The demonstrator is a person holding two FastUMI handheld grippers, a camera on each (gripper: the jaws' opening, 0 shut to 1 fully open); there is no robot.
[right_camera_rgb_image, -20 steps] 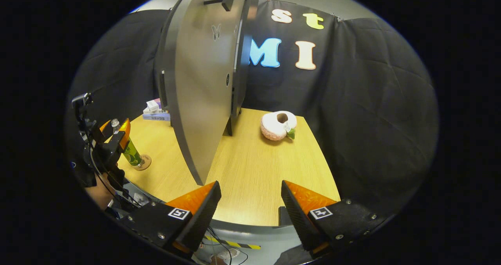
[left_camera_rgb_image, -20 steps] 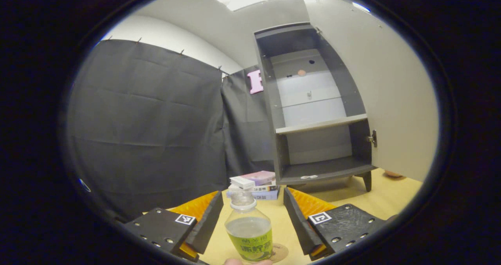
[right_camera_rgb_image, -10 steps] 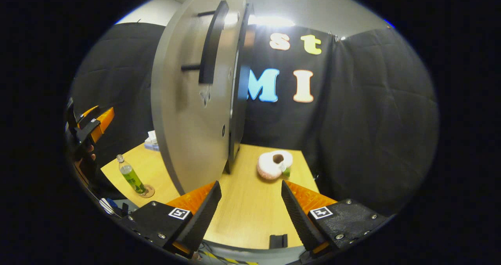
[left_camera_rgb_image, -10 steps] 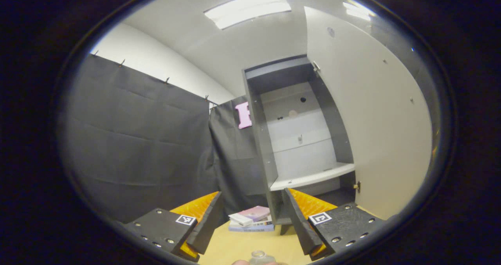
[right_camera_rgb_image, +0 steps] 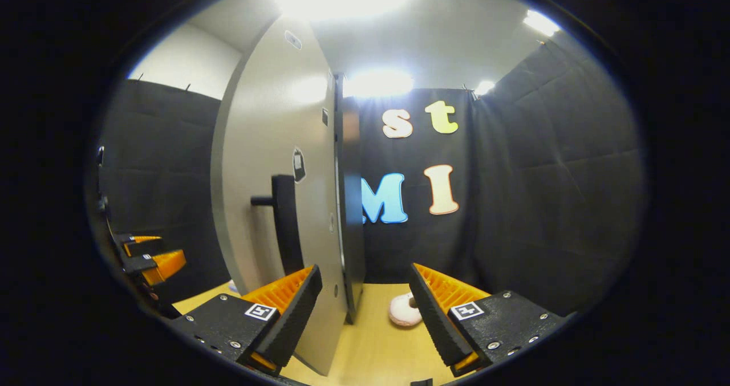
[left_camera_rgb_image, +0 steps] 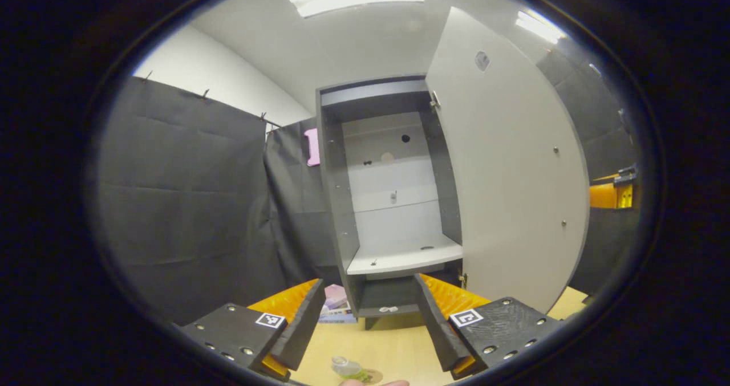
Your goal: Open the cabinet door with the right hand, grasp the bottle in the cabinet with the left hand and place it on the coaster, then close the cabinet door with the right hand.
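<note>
Bottle now sits on coaster at 6 o'clock of the left gripper view, released; a sec ago it stood right betw. the left gripper's fingers. Left gripper has lifted clear, jaws wide, empty. Cabinet at 12, shelves bare, door open at 2. In the right gripper view, right gripper has risen w/ jaws wide & empty; door handle now at 10, near. Placing looks done; only closing the door is left.
</note>
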